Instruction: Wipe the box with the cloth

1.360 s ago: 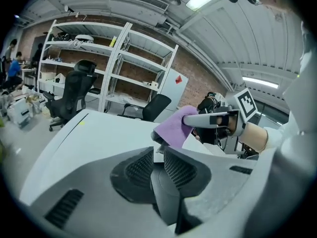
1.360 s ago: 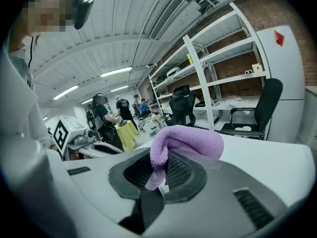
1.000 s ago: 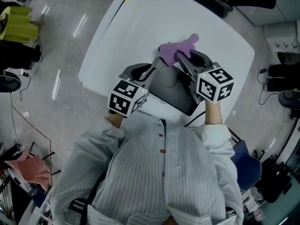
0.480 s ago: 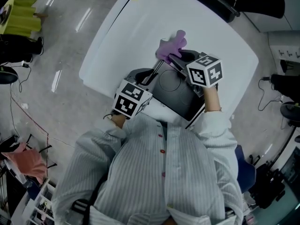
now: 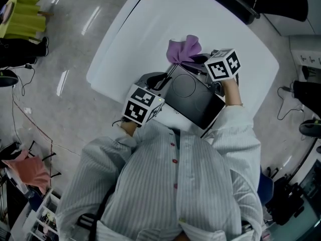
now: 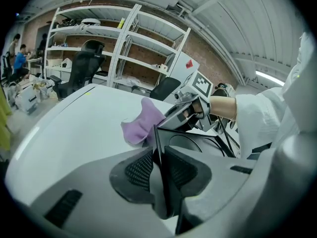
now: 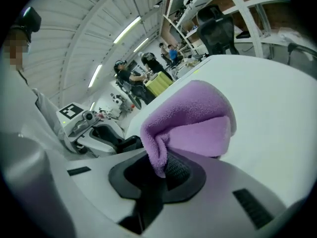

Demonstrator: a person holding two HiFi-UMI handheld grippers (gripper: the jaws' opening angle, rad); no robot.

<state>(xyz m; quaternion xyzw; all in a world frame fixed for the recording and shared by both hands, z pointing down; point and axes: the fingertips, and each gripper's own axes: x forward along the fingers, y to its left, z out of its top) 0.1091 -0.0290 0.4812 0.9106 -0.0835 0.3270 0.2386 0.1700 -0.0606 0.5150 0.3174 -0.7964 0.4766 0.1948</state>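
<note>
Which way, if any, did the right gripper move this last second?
Yes. Against the black box, the right gripper has shifted from beside its right edge to its far corner, toward the far side of the white table, purple cloth clamped in it.

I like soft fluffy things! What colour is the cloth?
Light purple. The cloth shows best in the right gripper view.

This is a large lab or workshop hall: the left gripper view shows tall white metal shelving [image 6: 124,43] at the upper middle against a brick wall [image 6: 210,63], with black office chairs [image 6: 81,66] at the left. In the right gripper view a ribbed arched ceiling [image 7: 89,38] carries strip lights [image 7: 130,29] at the upper left, above people [image 7: 151,66] at cluttered workstations. The head view's left edge shows glossy grey floor [image 5: 65,59] strewn with cables [image 5: 22,119].
</note>
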